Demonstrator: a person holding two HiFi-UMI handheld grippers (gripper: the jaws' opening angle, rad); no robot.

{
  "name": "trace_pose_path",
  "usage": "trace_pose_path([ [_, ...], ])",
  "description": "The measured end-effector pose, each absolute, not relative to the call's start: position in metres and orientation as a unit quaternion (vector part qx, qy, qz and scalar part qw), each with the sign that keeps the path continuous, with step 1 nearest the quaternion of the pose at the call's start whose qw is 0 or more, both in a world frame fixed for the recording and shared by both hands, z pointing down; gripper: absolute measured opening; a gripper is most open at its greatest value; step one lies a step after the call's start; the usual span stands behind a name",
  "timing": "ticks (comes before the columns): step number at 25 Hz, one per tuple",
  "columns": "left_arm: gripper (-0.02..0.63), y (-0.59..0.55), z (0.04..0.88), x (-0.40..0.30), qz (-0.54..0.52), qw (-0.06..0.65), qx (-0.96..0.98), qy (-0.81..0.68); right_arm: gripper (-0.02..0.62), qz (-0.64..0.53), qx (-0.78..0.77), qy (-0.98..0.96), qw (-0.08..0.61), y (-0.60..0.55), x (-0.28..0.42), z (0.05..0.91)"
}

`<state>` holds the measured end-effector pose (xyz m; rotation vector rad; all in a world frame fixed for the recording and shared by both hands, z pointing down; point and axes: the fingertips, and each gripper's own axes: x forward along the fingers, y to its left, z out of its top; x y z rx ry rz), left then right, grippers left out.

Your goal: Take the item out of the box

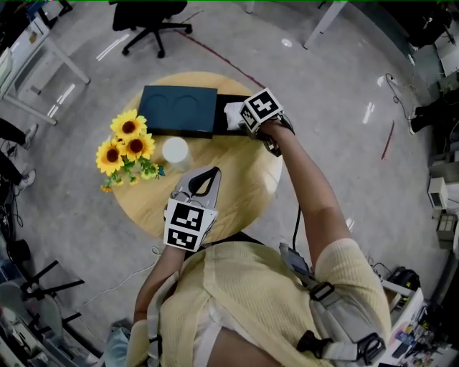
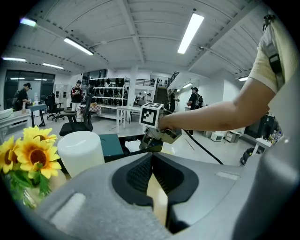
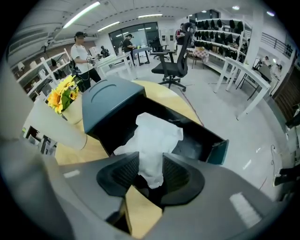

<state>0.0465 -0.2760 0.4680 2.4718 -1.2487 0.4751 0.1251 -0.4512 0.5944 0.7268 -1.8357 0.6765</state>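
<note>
A dark teal box (image 1: 231,123) lies at the far side of the round wooden table (image 1: 237,179), its lid (image 1: 178,109) slid off to the left. Inside the black interior sits a crumpled white item (image 3: 154,136), also visible from above (image 1: 234,112). My right gripper (image 3: 151,171) reaches into the box with its jaws spread wide; the lower end of the white item lies between the pads, which do not visibly squeeze it. My left gripper (image 1: 210,173) hovers over the table's near side, jaws together, holding nothing.
A white cylinder (image 1: 176,150) stands in front of the lid, with a bunch of sunflowers (image 1: 125,147) at the table's left edge. An office chair (image 1: 147,21) stands on the floor beyond the table. Desks and people occupy the background.
</note>
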Motion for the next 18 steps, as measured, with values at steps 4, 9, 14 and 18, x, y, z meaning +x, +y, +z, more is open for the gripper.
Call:
trace_pose_path([
  [4,0.006,-0.275,0.468,0.043,0.163,0.173,0.865,-0.442,0.141,0.286,0.295,-0.761,0.502,-0.452,0.123,0.599],
  [9,0.006,-0.275,0.466,0.039,0.158,0.175,0.863,-0.447,0.091,0.278,0.285,-0.775,0.491,-0.452,0.122,0.596],
  [14,0.006,-0.273,0.464,0.031,0.156,0.174,0.863,-0.448,0.02,0.252,0.296,-0.788,0.477,-0.454,0.121,0.59],
  [18,0.006,-0.268,0.459,0.023,0.149,0.176,0.865,-0.445,0.014,0.232,0.326,-0.797,0.453,-0.455,0.123,0.576],
])
